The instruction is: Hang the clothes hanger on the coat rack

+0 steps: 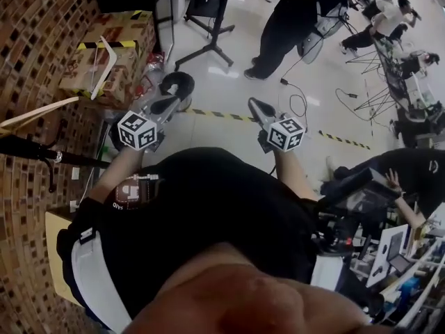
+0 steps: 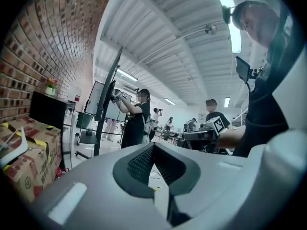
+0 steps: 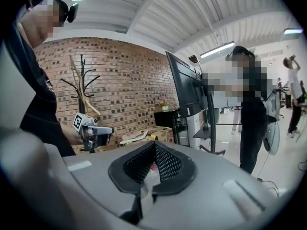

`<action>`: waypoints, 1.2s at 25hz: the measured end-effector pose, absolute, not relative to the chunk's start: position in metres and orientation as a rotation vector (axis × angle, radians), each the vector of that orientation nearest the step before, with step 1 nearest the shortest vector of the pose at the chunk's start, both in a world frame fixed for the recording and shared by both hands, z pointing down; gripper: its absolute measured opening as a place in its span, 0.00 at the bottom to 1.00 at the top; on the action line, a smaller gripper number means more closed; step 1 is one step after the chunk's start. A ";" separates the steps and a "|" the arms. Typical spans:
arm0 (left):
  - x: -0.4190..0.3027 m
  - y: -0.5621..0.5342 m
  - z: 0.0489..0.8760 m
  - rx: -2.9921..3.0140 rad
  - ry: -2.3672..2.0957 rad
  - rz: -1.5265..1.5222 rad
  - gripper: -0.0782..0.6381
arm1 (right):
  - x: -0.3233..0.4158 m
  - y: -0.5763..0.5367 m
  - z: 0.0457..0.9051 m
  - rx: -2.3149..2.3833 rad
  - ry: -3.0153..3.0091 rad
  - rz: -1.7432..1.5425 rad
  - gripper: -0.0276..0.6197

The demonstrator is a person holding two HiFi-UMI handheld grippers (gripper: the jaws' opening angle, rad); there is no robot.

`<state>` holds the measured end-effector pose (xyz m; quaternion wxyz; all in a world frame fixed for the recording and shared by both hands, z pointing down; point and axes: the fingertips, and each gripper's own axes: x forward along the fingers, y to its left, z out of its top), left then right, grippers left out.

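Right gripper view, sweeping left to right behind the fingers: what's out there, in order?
coat rack → wooden hanger lying on the cardboard boxes → large screen → person in black

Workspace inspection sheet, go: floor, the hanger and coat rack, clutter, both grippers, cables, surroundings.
Surface: pale glossy floor, with a hazard tape stripe across it.
Job's things: wooden hanger lying on the cardboard boxes; black coat rack by the brick wall; second pale hanger at the rack.
Clutter: the boxes stand against the wall; crowded desk at lower right.
Grippers: left gripper shut, nothing held; right gripper shut, nothing held.
Cables: loose cable on the floor.
Surroundings: screen on a stand; other people nearby.
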<state>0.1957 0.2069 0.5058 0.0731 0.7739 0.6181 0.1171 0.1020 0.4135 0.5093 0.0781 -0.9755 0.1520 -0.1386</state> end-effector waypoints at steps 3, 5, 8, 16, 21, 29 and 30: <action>0.243 0.216 0.521 2.335 1.811 0.358 0.11 | 0.152 0.426 0.531 -2.903 0.490 -0.464 0.06; 0.271 0.219 0.535 2.359 1.784 0.355 0.11 | 0.184 0.435 0.548 -2.889 0.503 -0.463 0.06; 0.305 0.225 0.548 2.405 1.722 0.339 0.11 | 0.226 0.449 0.562 -2.885 0.563 -0.459 0.06; 0.395 0.265 0.540 2.566 1.345 0.327 0.11 | 0.376 0.510 0.540 -2.837 0.934 -0.491 0.06; 0.424 0.251 0.539 2.610 1.169 0.328 0.11 | 0.435 0.484 0.538 -2.800 1.151 -0.519 0.06; 0.477 0.169 0.557 2.679 0.993 0.297 0.11 | 0.514 0.358 0.557 -2.691 1.500 -0.579 0.06; 0.481 0.157 0.559 2.680 0.981 0.303 0.11 | 0.519 0.339 0.559 -2.680 1.546 -0.589 0.06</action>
